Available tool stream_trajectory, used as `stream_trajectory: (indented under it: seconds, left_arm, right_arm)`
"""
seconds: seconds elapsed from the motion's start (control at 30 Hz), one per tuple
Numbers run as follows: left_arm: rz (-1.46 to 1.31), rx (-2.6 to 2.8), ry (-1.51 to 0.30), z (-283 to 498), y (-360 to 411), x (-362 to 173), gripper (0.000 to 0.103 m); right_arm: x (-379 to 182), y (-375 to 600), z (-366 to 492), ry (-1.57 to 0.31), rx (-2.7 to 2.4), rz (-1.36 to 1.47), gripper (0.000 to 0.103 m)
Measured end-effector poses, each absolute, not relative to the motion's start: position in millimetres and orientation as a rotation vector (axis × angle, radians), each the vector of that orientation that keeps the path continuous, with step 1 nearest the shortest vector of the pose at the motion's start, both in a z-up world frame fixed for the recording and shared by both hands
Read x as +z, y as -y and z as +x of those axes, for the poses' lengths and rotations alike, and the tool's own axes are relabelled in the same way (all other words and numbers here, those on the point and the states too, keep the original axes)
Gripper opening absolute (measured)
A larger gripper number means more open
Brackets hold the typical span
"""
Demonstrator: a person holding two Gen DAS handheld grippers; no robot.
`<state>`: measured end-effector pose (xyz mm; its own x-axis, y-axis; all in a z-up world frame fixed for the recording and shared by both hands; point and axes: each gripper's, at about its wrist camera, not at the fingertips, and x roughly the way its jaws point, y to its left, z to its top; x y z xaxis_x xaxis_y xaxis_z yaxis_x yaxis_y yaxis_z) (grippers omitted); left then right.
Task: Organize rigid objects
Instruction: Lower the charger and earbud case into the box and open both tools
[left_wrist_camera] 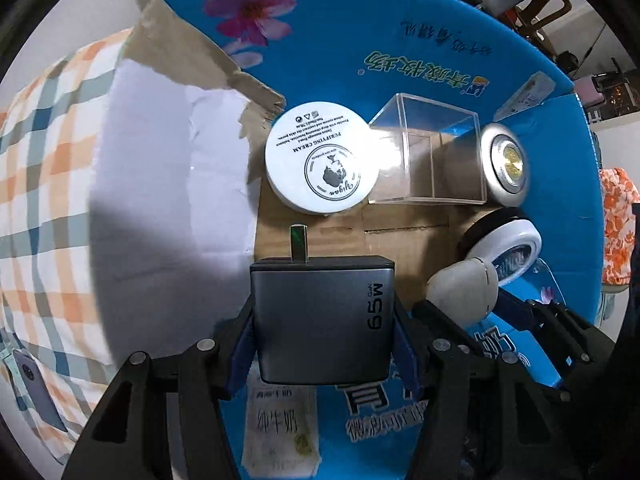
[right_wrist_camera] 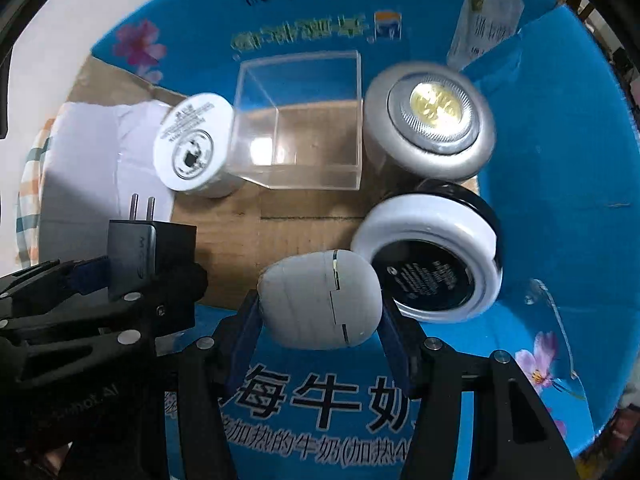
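I hold the grey charger [left_wrist_camera: 322, 320] clamped in my left gripper [left_wrist_camera: 324, 344] over the blue box [left_wrist_camera: 400, 40]'s bare cardboard floor; my right gripper [right_wrist_camera: 320, 336] clamps the white egg-shaped case [right_wrist_camera: 320, 300] beside the white-rimmed jar [right_wrist_camera: 432, 256].

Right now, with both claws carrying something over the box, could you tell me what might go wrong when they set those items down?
1. The left claw grips the grey charger with its prongs pointing ahead; lowered that way, they could strike the white cream jar.
2. The right claw holds a smooth rounded white case, which could slip and knock the black-and-white jar.
3. The two claws sit close together and could collide.
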<state>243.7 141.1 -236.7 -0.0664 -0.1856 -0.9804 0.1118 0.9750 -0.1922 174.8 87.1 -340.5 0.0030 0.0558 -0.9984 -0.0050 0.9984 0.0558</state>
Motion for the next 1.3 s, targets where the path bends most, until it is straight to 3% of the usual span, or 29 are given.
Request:
stream_trajectory:
  seconds: [0.5, 0.73, 1.0, 1.13, 1.17, 1.2, 1.3]
  left_arm:
    - [-0.083, -0.245, -1.769, 241, -144, -280, 0.059]
    - [-0.061, -0.231, -1.776, 245, -142, -273, 0.059]
    - [-0.026, -0.229, -1.742, 256, -142, -243, 0.060]
    - [-0.033, -0.239, -1.726, 257, -136, -227, 0.070]
    - [-0.031, -0.235, -1.719, 256, -136, -222, 0.085]
    - [-0.029, -0.226, -1.708, 256, -137, -219, 0.092]
    - [-0.054, -0.202, -1.667, 249, -145, -205, 0.096]
  right_arm:
    - [-384, -80, 179, -1.706, 0.031, 0.031, 0.060]
    - [-380, -73, 191, -1.713, 0.024, 0.043, 0.070]
    - [-360, -69, 197, -1.706, 0.024, 0.063, 0.072]
    - [-343, -73, 194, -1.687, 0.032, 0.063, 0.084]
    - [-340, -76, 193, -1.681, 0.032, 0.058, 0.085]
    - [-336, -77, 191, -1.676, 0.032, 0.051, 0.085]
    - [-318, -77, 184, -1.641, 0.028, 0.011, 0.088]
